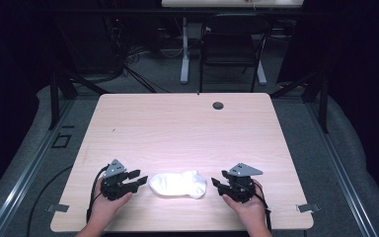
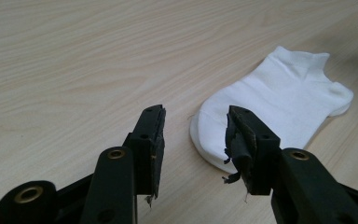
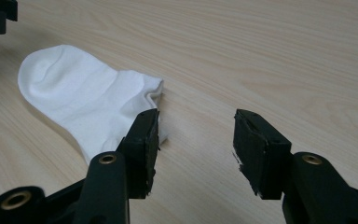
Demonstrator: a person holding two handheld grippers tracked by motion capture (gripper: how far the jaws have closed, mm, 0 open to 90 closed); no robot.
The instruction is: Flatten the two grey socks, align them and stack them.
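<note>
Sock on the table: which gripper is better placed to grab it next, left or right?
Slightly the left, I'd judge. The left gripper points at the white sock, its open jaws close beside the rounded toe end. The right gripper, jaws open and empty too, sits a little farther from the cuff end.

- The sock is white knitted cloth, soft and matt, with a fine ribbed weave.
- The table top is pale wood-grain laminate, smooth with a faint sheen.
- The left gripper has matt black plastic jaws, brass-coloured rivets and frayed dark pads.
- The right gripper looks alike, its pads rough-edged.
</note>
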